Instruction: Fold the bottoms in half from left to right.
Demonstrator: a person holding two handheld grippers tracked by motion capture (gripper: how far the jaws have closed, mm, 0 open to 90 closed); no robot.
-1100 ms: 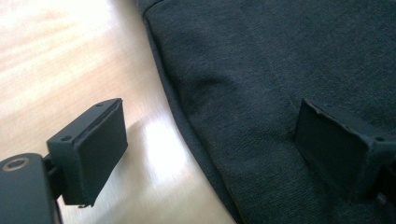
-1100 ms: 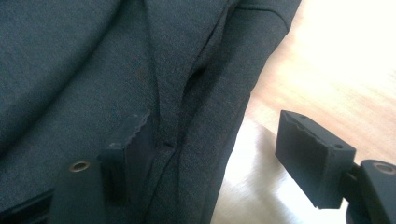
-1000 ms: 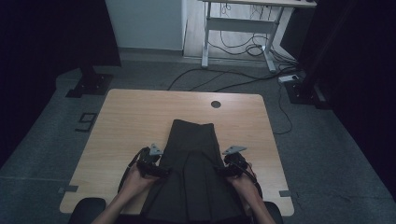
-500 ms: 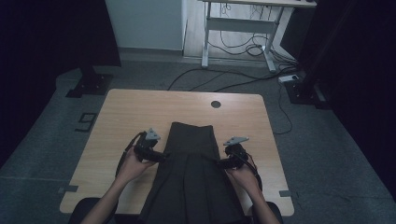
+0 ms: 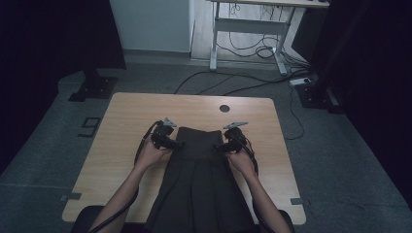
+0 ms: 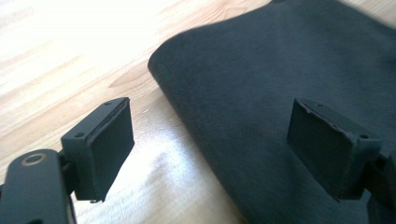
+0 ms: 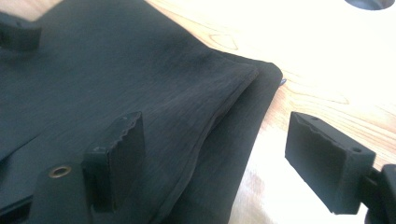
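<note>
Dark garment (image 5: 201,179) flat on surface (image 5: 131,114), nothing folded yet. Left tongs (image 5: 178,144) and right tongs (image 5: 217,145), 2 far corners: both wide open, right's just widening, nothing gripped. Grasp pending.

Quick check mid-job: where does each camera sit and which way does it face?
High view: above the person's side, looking forward and down on the table; forearms, left gripper, right gripper.
Left gripper view: along its open jaws at the dark cloth's edge.
Right gripper view: along its open jaws at the cloth's corner.
All share the cloth.
</note>
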